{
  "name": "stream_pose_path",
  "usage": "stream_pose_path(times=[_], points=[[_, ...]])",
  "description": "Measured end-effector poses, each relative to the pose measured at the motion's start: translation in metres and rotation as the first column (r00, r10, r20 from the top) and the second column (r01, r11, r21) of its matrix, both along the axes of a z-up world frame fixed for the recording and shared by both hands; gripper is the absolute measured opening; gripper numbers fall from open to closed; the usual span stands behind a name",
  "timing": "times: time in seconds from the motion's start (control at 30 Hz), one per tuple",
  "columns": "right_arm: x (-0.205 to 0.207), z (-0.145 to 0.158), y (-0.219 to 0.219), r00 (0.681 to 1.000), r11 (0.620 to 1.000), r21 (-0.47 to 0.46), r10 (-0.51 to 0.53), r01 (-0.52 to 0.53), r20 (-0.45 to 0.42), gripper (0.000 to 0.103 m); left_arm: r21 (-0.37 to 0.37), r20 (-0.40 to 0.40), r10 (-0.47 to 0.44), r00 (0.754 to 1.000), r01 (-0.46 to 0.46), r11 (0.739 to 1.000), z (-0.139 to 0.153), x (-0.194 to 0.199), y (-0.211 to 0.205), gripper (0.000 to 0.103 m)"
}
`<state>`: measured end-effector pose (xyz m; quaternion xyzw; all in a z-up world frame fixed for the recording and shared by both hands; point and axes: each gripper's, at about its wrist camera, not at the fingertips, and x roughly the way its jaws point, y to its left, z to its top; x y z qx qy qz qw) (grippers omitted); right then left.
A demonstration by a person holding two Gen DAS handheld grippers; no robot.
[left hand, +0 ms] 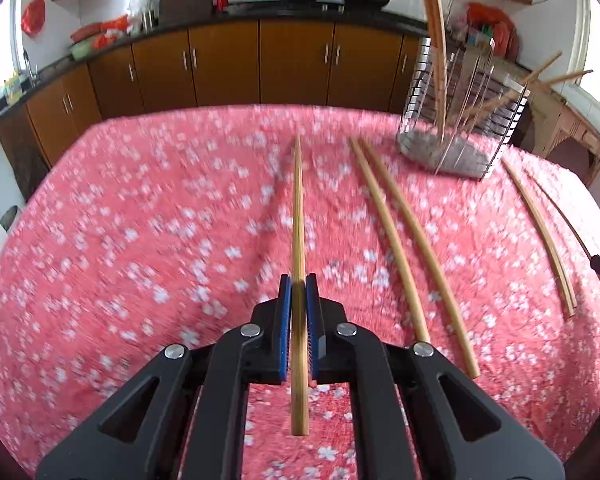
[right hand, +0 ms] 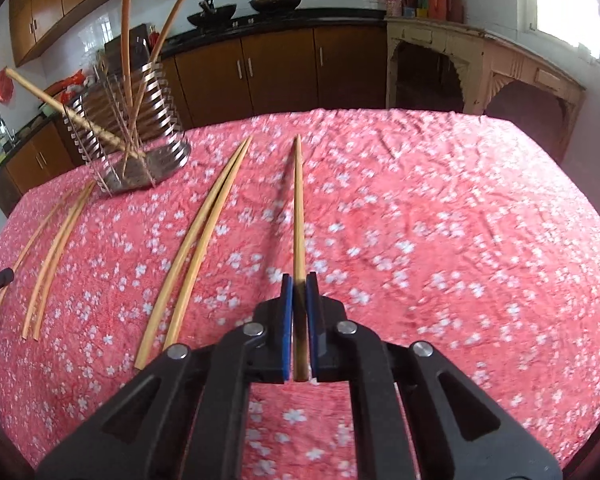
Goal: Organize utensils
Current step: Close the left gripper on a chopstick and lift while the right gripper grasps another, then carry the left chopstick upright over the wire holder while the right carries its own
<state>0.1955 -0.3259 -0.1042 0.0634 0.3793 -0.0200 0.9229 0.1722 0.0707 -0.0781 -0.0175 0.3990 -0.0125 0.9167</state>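
My left gripper is shut on a wooden chopstick that points forward above the pink floral tablecloth. My right gripper is shut on another wooden chopstick, also pointing forward. A metal wire utensil holder with several chopsticks leaning in it stands at the far right in the left wrist view; it also shows at the far left in the right wrist view. Two loose chopsticks lie side by side between the grippers, also seen in the right wrist view.
More loose chopsticks lie near the table's right edge in the left view, and at the left in the right wrist view. Brown kitchen cabinets and a dark counter run behind the table. A pale wooden sideboard stands at the back right.
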Motion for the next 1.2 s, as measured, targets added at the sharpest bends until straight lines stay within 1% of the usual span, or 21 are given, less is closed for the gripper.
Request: stream_pose_path(times=[0.17, 0.4, 0.5, 0.73, 0.97, 1.2], points=[[-0.013, 0.029, -0.010, 0.996, 1.000, -0.009, -0.014, 0.015, 0.094, 0.008, -0.015, 0.106, -0.008, 0.994, 0.009, 1.000, 0.034, -0.013, 0.008, 0.007], [-0.031, 0.069, -0.016, 0.968, 1.000, 0.004, -0.017, 0.016, 0.249, 0.008, -0.077, 0.228, 0.021, 0.973, -0.003, 0.997, 0.072, -0.022, 0.017, 0.007], [-0.034, 0.083, -0.015, 0.956, 1.000, 0.016, -0.021, 0.017, 0.292, 0.008, -0.098, 0.266, 0.039, 0.963, -0.013, 0.995, 0.084, -0.024, 0.023, 0.007], [-0.040, 0.107, -0.025, 0.928, 0.998, 0.056, -0.043, 0.025, 0.371, 0.008, -0.131, 0.324, 0.060, 0.944, -0.018, 0.991, 0.105, -0.026, 0.032, 0.007], [-0.041, 0.129, -0.027, 0.904, 0.997, 0.078, -0.049, 0.017, 0.426, 0.008, -0.143, 0.354, 0.074, 0.932, -0.024, 0.989, 0.121, -0.024, 0.037, 0.007], [-0.040, 0.139, -0.021, 0.894, 0.997, 0.079, -0.034, -0.002, 0.448, 0.008, -0.144, 0.366, 0.075, 0.928, -0.023, 0.989, 0.125, -0.023, 0.035, 0.007]])
